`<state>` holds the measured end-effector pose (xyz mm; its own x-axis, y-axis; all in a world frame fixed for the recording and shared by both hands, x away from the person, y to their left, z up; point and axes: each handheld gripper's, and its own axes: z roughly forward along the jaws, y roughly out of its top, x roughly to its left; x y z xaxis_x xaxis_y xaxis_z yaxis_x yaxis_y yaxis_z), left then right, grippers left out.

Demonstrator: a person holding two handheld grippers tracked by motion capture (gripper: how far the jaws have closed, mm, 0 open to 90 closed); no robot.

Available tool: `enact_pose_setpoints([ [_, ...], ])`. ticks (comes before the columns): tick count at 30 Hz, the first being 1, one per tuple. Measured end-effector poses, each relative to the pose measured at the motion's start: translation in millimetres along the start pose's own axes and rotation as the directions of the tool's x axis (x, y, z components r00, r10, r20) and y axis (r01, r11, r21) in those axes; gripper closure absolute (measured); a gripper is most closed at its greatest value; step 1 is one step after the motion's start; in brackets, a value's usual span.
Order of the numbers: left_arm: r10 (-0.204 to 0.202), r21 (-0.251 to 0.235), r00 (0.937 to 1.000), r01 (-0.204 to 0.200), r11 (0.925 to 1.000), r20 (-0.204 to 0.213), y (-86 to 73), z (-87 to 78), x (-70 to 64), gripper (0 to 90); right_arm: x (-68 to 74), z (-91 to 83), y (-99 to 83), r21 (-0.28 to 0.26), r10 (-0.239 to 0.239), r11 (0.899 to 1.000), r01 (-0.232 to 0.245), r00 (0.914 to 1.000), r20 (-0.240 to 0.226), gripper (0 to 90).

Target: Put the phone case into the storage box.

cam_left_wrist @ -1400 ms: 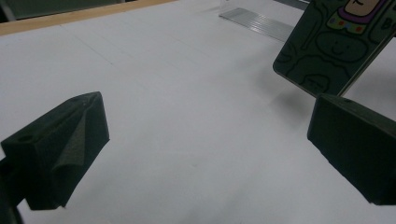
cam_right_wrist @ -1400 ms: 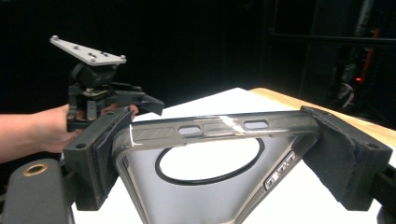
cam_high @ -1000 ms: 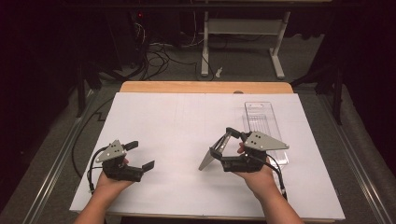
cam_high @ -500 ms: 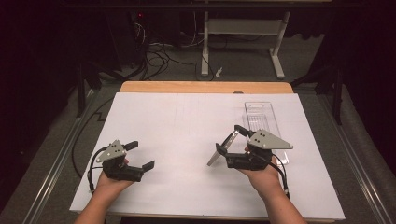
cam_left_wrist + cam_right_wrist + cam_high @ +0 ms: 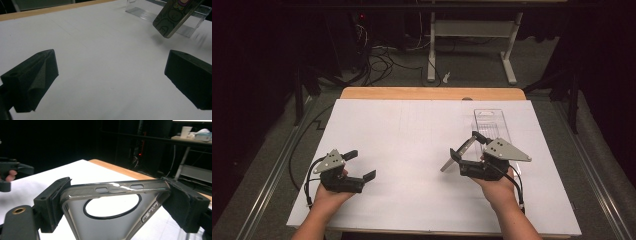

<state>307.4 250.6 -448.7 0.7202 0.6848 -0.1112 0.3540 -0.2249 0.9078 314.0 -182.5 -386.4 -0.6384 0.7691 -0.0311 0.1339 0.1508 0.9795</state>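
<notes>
two grippers, one phone case, one clear tray on a white table sheet.
right gripper [image 5: 464, 149], centre right of the high view, clamps the phone case [image 5: 458, 153] by its long edges, lifted clear and tilted off the table [image 5: 412, 130], probably for carrying; clear tray [image 5: 491, 125] lies just behind, upper right. left gripper [image 5: 362, 165], lower left, jaws spread wide, empty, resting idle. against the earlier frames the case has swung lower and nearer the hand; left gripper unchanged.
</notes>
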Motion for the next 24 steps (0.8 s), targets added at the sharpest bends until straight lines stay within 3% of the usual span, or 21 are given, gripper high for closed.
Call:
enact_pose_setpoints([
  [7, -0.009, -0.002, 0.9999, 0.009, 1.0000, -0.008, -1.2, -0.5, 1.8, 0.2, -4.0, -3.8, -4.2, -0.060, 0.014, 0.998, -0.012, 0.9992, 0.038, 13.9],
  [16, -0.011, -0.001, 0.9998, 0.011, 0.9999, -0.016, -1.4, 0.2, 1.8, 0.2, -6.8, -11.9, -0.3, -0.140, 0.018, 0.990, -0.011, 0.9985, 0.051, 13.9],
  [24, -0.016, -0.003, 0.9997, 0.016, 0.9999, -0.018, -1.7, 0.0, 2.3, 0.2, -8.4, -17.3, 3.8, -0.177, 0.016, 0.984, -0.005, 0.9981, 0.059, 13.9],
])
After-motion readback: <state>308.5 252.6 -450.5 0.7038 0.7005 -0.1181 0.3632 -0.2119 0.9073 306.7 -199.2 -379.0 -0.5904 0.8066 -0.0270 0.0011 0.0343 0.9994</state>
